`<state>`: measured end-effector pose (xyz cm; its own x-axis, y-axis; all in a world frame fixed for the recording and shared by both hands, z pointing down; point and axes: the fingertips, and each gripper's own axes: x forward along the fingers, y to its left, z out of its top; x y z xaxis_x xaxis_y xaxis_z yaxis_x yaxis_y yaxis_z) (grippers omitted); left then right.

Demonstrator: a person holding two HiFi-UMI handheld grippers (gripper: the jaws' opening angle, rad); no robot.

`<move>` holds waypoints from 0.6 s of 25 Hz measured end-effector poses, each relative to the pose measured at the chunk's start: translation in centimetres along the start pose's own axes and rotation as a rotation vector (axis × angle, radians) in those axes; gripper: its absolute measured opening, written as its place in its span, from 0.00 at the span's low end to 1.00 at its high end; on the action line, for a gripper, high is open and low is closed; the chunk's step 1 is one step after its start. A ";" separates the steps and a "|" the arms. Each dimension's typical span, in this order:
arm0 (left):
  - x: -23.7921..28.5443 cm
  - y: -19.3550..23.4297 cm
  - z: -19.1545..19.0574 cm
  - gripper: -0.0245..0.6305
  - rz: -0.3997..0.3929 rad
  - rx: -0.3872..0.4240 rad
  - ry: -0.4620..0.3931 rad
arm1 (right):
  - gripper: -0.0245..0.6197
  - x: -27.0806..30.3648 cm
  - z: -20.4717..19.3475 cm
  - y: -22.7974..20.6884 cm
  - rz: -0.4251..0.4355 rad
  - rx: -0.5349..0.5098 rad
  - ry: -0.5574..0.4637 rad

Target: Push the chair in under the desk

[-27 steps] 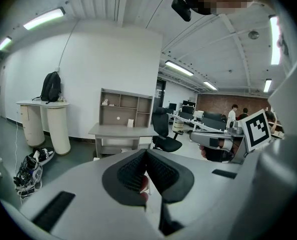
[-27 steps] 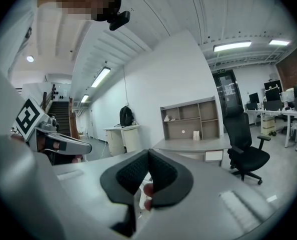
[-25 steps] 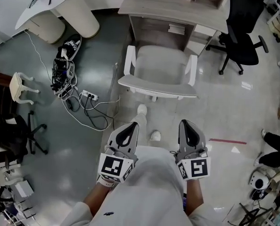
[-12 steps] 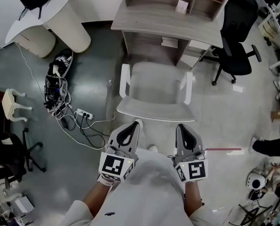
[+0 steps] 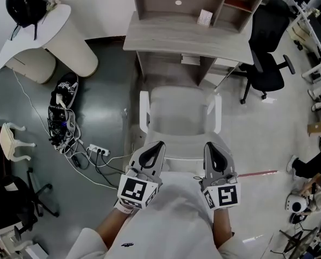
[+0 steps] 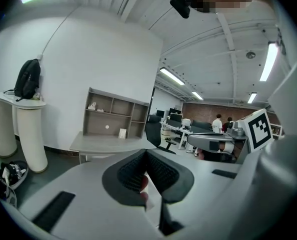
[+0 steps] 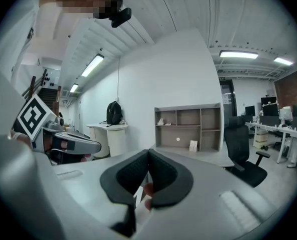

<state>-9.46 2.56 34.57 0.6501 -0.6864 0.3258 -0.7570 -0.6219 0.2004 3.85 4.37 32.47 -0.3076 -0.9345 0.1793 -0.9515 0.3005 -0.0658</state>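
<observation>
While both grippers sit side by side low in the head view, the pale grey padded chair with two white armrests (image 5: pixel 179 117) stands straight ahead of them. Its backrest is turned towards the person and its front edge is just at the leg opening of the grey wood bench with a shelf unit on top (image 5: pixel 171 36). The seat lies almost wholly outside the bench.

The left gripper (image 5: pixel 158 143) points at the left part of the chair's back rim. The right gripper (image 5: pixel 210 143) points at the right part. From above I cannot tell whether either tip touches the rim. In each gripper view the dark ribbed pads meet along their length, so both pairs of jaws are pressed together and grip nothing of the chair.

A small white card (image 5: pixel 204 18) stands on the bench against the shelf unit. To the right of the bench is a black swivel office chair (image 5: pixel 266 63). At the far left is a white rounded counter (image 5: pixel 47 42) with a black backpack (image 5: pixel 24 4) on it. On the grey floor left of the chair lies a white power strip (image 5: pixel 98 152) among tangled cables.
</observation>
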 end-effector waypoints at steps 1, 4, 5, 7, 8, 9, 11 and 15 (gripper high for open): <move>0.4 0.4 0.2 0.05 -0.010 0.002 0.003 | 0.06 0.4 0.1 0.0 -0.009 0.003 0.001; 1.3 1.5 1.3 0.05 -0.033 0.015 0.001 | 0.06 1.7 0.4 0.3 -0.022 0.009 0.002; 1.6 1.6 1.7 0.05 -0.038 0.018 -0.001 | 0.06 2.0 0.4 0.2 -0.022 0.009 0.004; 2.2 1.5 2.1 0.05 -0.045 0.024 -0.004 | 0.06 2.5 0.6 -0.2 -0.019 0.009 0.008; 2.4 1.5 2.2 0.05 -0.046 0.027 -0.003 | 0.06 2.6 0.7 -0.5 -0.019 0.009 0.008; 2.7 1.5 2.2 0.05 -0.045 0.028 0.000 | 0.06 2.8 0.8 -0.8 -0.019 0.010 0.006; 3.0 1.5 1.9 0.05 -0.039 0.022 0.008 | 0.06 2.9 0.9 -1.3 -0.016 0.010 0.005; 3.7 0.8 1.2 0.05 -0.035 0.016 0.034 | 0.06 2.9 0.8 -2.8 0.007 0.012 0.016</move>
<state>-7.62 -0.96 34.80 0.6737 -0.6507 0.3504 -0.7323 -0.6517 0.1978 5.62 0.71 32.41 -0.3140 -0.9292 0.1948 -0.9493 0.3043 -0.0787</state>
